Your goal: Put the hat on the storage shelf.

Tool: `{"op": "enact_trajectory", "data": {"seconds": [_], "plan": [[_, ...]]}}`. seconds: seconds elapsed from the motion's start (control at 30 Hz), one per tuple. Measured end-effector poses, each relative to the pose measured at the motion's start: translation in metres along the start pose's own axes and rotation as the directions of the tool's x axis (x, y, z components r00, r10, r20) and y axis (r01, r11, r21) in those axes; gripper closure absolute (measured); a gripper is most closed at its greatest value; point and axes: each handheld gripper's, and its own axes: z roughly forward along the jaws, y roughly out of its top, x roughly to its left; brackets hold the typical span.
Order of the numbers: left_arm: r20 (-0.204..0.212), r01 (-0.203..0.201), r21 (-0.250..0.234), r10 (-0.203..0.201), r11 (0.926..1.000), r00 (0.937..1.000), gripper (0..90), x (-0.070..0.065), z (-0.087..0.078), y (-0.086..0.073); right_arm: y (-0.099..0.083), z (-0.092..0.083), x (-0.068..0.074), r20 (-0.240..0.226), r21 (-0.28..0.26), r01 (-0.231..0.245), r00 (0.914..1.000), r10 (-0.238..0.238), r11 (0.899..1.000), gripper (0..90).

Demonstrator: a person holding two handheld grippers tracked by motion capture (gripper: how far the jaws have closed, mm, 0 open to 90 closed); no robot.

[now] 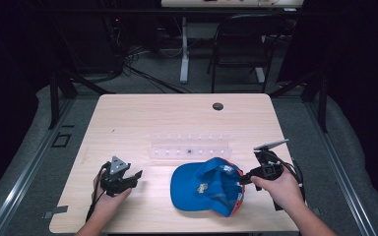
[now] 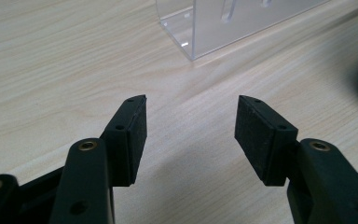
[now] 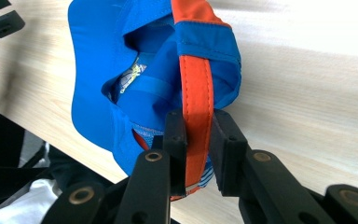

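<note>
On the pale wooden tabletop (image 1: 142, 118) in front of you lies a blue cap (image 1: 204, 189), turned upside down so its inside faces up, toward the near right part of the surface; its brim points left and its orange back strap (image 3: 196, 107) sits at the right. Your right tool (image 1: 244, 179) has that strap pinched — in the right gripper view the two black jaws stand close together with the orange band clamped flat between the pads, the blue crown bunched just beyond them; in the high view the right hand (image 1: 281, 189) holds the tool level at the cap's right edge, cable trailing behind. Your left tool (image 1: 139, 175) rests near the tabletop's near left, well apart from the cap, its jaws pointing right toward the brim; in the left gripper view its jaws stand wide apart with bare wood between the pads (image 2: 137, 140) — it holds nothing. A clear plastic rack (image 1: 189, 146) stands just behind the cap, near the middle of the tabletop; its corner shows ahead of the left tool (image 2: 191, 121) in the left gripper view, and a sliver of blue cap shows at that view's right edge.
</note>
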Motion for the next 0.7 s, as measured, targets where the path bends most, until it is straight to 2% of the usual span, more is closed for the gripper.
{"op": "enact_trajectory", "data": {"seconds": [0.03,0.13,0.17,0.2,0.23,0.27,0.37,0.47,0.5,0.57,0.63,0.7], "plan": [[0.0,0.0,0.001,0.0,1.0,1.0,44.2,0.0,0.0,0.0,0.001,-0.002,-0.001,0.005,0.014,0.02,0.9998,-0.02,1.0,77.9],[-0.001,0.001,0.002,-0.001,1.0,1.0,44.2,0.0,0.0,0.0,0.005,-0.004,0.002,0.023,0.016,0.02,0.9995,-0.021,1.0,77.9],[-0.002,0.006,0.001,-0.006,1.0,1.0,44.2,0.0,0.001,0.0,0.008,-0.006,0.004,0.047,0.034,0.022,0.9986,-0.024,0.999,77.9],[-0.002,0.006,0.001,-0.006,1.0,1.0,44.1,0.0,0.001,0.0,0.008,-0.006,0.004,0.047,0.034,0.022,0.9986,-0.024,0.999,77.9],[-0.002,0.005,0.002,-0.005,1.0,1.0,44.1,0.0,0.001,0.0,0.012,-0.009,0.008,0.073,0.048,0.008,0.9973,-0.012,0.999,77.9],[-0.002,0.005,0.002,-0.005,1.0,1.0,44.2,0.0,0.001,0.0,0.012,-0.009,0.008,0.073,0.048,0.008,0.9973,-0.012,0.999,77.9],[-0.001,0.003,0.002,-0.003,1.0,1.0,44.2,-0.001,0.001,0.0,0.018,-0.014,0.014,0.115,0.063,0.025,0.9929,-0.032,0.998,78.0],[0.0,0.003,0.0,-0.003,1.0,1.0,44.2,-0.001,0.0,0.0,0.02,-0.016,0.017,0.126,0.064,0.025,0.9915,-0.033,0.998,78.0],[0.0,0.003,0.0,-0.003,1.0,1.0,44.1,-0.001,0.0,0.0,0.023,-0.018,0.02,0.146,0.088,0.036,0.9881,-0.049,0.995,78.0],[0.0,0.003,0.001,-0.003,1.0,1.0,44.1,-0.001,0.0,0.0,0.024,-0.018,0.022,0.155,0.078,0.027,0.9871,-0.039,0.997,78.0],[0.001,0.002,0.001,-0.002,1.0,1.0,44.1,-0.001,0.0,0.0,0.028,-0.022,0.023,0.167,0.108,0.034,0.9846,-0.052,0.994,78.0],[0.0,0.002,0.002,-0.002,1.0,1.0,44.2,-0.001,0.0,0.0,0.029,-0.021,0.026,0.176,0.09,0.011,0.9841,-0.027,0.996,78.0]]}}
